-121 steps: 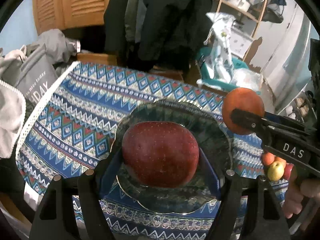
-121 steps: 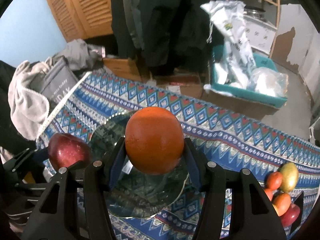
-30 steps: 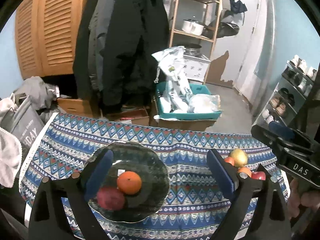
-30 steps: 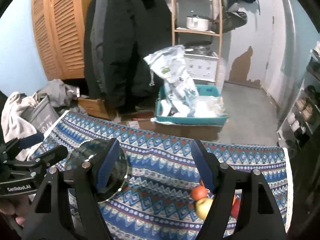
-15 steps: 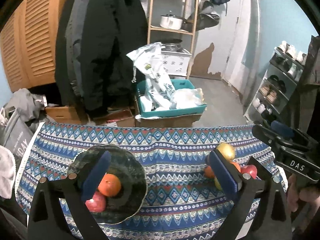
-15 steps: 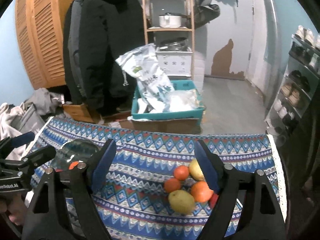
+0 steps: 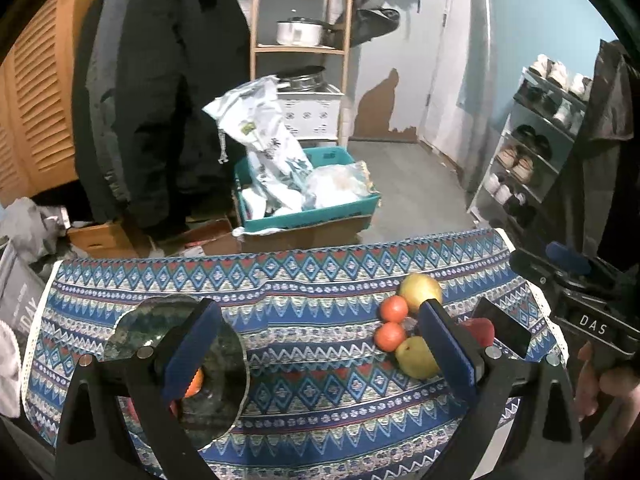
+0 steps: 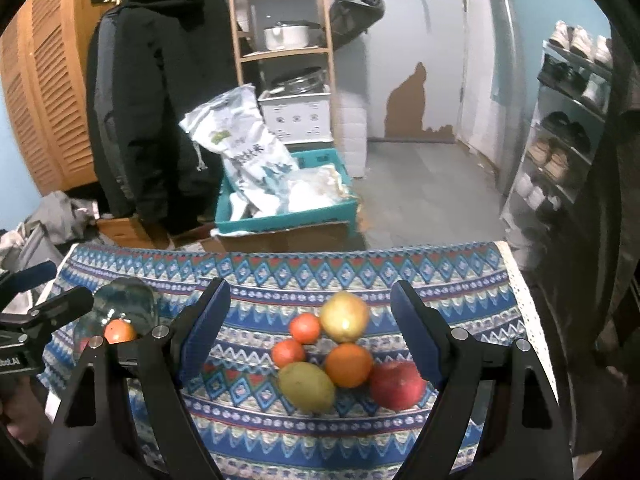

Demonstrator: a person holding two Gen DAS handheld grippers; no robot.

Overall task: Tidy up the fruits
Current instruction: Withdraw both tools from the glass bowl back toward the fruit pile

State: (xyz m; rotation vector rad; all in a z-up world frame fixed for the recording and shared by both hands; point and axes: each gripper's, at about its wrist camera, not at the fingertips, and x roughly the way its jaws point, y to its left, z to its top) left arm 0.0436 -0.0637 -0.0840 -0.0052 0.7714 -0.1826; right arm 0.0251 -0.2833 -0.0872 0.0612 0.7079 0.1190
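Note:
A cluster of loose fruit lies on the patterned tablecloth [image 8: 256,276]: a yellow apple [image 8: 345,317], two small tangerines [image 8: 305,328], an orange [image 8: 348,365], a green-yellow pear [image 8: 306,387] and a red apple [image 8: 397,385]. My right gripper [image 8: 316,344] is open and empty, held above this cluster. A dark glass plate [image 7: 224,360] at the left holds an orange [image 7: 195,385] and a red fruit, partly hidden by my left finger. My left gripper [image 7: 320,352] is open and empty between plate and fruit cluster [image 7: 412,336].
The table's far edge drops to a floor with a teal crate of bags [image 7: 308,196] and cardboard boxes. A black coat [image 7: 156,92] hangs behind, a wooden shelf [image 7: 300,40] holds pots, and a shoe rack [image 7: 536,148] stands at the right.
Both grippers let go of the apple and orange onto the plate, opened, pulled back and swung right. The fruit cluster now sits between the right gripper's fingers.

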